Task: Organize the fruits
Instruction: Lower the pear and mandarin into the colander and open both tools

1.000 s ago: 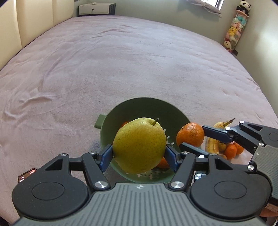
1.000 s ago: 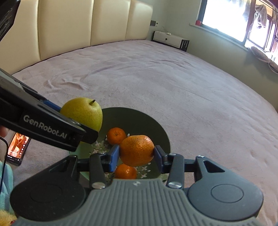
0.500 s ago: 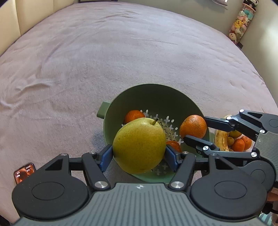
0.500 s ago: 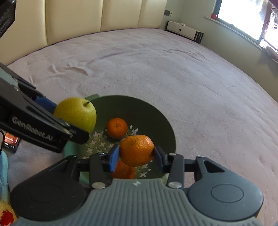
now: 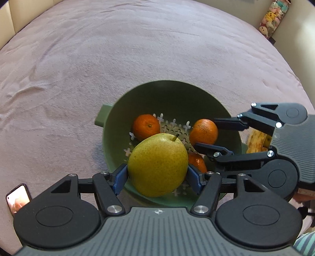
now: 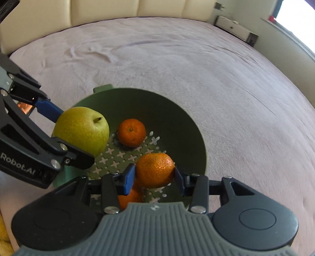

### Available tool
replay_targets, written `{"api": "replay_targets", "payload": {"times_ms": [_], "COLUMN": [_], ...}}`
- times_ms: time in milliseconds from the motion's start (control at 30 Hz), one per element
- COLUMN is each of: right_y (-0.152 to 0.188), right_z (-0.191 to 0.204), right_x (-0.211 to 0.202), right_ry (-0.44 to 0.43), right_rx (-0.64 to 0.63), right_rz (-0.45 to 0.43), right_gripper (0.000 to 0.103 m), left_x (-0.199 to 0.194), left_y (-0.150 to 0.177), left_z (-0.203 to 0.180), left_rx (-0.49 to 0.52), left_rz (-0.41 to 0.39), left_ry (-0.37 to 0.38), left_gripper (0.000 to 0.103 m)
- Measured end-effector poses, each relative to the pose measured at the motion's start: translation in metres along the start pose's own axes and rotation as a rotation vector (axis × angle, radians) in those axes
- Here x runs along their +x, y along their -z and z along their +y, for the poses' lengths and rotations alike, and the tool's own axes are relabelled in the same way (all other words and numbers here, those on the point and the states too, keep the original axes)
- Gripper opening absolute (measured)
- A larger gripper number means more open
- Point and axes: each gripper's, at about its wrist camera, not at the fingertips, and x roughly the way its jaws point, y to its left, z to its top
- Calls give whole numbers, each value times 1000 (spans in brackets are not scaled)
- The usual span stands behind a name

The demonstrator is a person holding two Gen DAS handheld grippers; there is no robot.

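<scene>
Nearest me, my left gripper (image 5: 157, 175) was clamped on a yellow-green pear (image 5: 157, 165) over the green colander's (image 5: 171, 94) near rim. My right gripper (image 6: 155, 176) pinched a tangerine (image 6: 155, 169) above the perforated floor. Two more tangerines (image 5: 146, 127) lay inside. Beyond stretched the mauve bedspread (image 5: 137, 49).

A wide bed (image 5: 137, 59) with a mauve, lightly rumpled cover fills both views. A cream padded headboard (image 6: 137, 9) runs along its far edge at twelve o'clock in the right wrist view, and a low white cabinet (image 6: 234, 29) stands at about one o'clock. A lit phone (image 5: 17, 198) lies on the cover at eight o'clock in the left wrist view. Stuffed toys (image 5: 272, 17) hang at one o'clock.
</scene>
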Motion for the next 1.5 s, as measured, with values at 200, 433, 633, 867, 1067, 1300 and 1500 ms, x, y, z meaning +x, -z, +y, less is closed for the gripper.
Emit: {"api": "replay_targets", "payload": {"times_ms": [200, 433, 633, 867, 1067, 1300, 1500], "right_y": [1, -1, -6, -11, -13, -15, -14], "right_z": [-10, -17, -17, -16, -14, -13, -13], "right_x": [11, 22, 33, 43, 49, 51, 47], "right_ry": [-59, -81, -102, -130, -126, -117, -91], "right_rx": [-80, -160, -236, -293, -325, -328, -323], "right_rz": [11, 45, 64, 88, 103, 106, 130], "right_gripper": [41, 41, 41, 41, 42, 42, 42], "left_x": [15, 32, 41, 48, 53, 59, 56], "left_y": [0, -2, -5, -6, -6, -7, -3], "left_z": [-12, -19, -20, -25, -27, -29, -32], "left_rx": [60, 82, 108, 140, 168, 177, 189], "left_rz": [29, 61, 69, 70, 59, 61, 49], "left_ry": [-21, -48, -71, -83, -105, -127, -115], "left_gripper": [74, 74, 74, 74, 74, 74, 74]}}
